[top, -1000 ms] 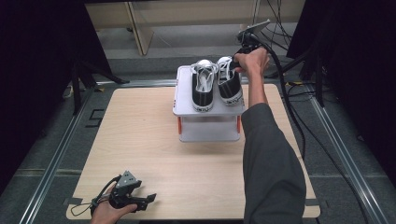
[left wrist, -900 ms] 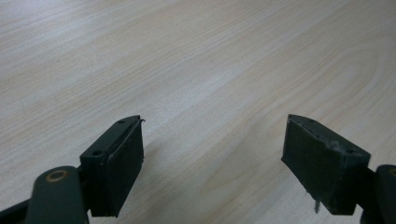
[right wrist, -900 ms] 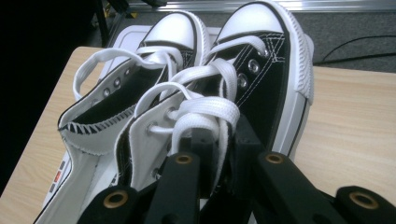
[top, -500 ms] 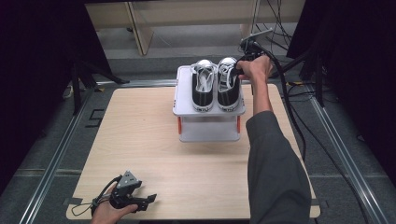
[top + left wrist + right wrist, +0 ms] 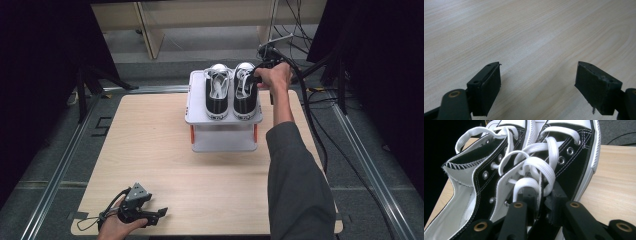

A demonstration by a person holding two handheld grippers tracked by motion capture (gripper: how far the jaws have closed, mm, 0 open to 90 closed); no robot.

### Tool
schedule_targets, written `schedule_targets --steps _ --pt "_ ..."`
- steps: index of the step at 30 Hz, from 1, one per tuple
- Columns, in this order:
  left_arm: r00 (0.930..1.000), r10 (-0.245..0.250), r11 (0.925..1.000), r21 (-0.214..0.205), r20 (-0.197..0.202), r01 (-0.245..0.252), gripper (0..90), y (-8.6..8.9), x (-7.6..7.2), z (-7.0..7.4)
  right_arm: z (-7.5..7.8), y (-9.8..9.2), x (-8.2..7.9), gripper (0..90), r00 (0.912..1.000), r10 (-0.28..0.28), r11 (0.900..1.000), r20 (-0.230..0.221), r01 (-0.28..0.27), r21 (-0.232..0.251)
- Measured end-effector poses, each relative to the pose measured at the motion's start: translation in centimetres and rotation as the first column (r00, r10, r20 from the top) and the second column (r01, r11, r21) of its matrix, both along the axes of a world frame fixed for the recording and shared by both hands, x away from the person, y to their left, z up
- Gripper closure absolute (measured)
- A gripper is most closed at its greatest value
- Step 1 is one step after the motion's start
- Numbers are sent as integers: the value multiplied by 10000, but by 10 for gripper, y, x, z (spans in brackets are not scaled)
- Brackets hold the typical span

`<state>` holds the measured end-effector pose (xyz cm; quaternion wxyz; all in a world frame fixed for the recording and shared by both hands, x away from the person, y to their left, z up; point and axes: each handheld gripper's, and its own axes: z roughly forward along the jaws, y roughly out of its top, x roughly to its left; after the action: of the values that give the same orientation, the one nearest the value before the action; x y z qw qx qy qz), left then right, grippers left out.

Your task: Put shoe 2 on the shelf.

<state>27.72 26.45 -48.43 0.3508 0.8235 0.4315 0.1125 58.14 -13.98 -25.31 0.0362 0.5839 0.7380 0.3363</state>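
Evidently both sneakers (image 5: 231,91) are set on the rack (image 5: 223,119); the right gripper (image 5: 539,195) is clamped on one sneaker (release remains), the left gripper (image 5: 537,82) held wide, idle.

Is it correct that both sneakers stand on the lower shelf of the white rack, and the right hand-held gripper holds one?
Not the lower shelf: the high view shows both sneakers on the top shelf of the white rack. The right hand-held gripper does hold one.
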Motion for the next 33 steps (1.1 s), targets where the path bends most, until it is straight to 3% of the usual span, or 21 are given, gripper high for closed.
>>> schedule_targets --steps 5,7,11,16,20,21,27,30,32,33 --pt "10000 -7 10000 -92 15 7 199 0 0 0 -1 2 0 836 9999 143 9995 28 -142 -270" --pt "10000 -14 10000 -36 65 14 199 0 0 0 -1 5 0 840 9999 77 9998 -88 -79 -160" --pt "10000 -20 10000 -35 61 20 199 -1 1 0 1 5 0 846 9988 491 9987 56 -491 110" --pt "9999 -96 10000 17 47 96 200 0 1 0 2 8 1 847 9954 918 9957 291 -913 -168" --pt "10000 -52 10000 -6 22 52 200 0 1 0 3 3 1 847 9903 1345 9909 354 -1345 -40" --pt "10000 -60 10000 -46 -26 60 200 -1 1 0 3 3 0 847 9920 1238 9920 227 -1243 202" --pt "10000 -26 10000 1 11 26 201 0 1 0 2 -4 3 845 9759 2146 9752 393 -2164 469" --pt "10000 -22 10000 24 -65 22 202 -1 1 -1 -4 -12 4 845 9754 2157 9741 453 -2182 600" --pt "10000 -75 9999 92 7 75 202 -1 1 -1 -11 -16 5 845 9769 2085 9767 463 -2104 431" --pt "10000 -71 10000 54 18 71 202 -1 1 0 -12 -17 5 844 9799 1964 9779 360 -1985 663"
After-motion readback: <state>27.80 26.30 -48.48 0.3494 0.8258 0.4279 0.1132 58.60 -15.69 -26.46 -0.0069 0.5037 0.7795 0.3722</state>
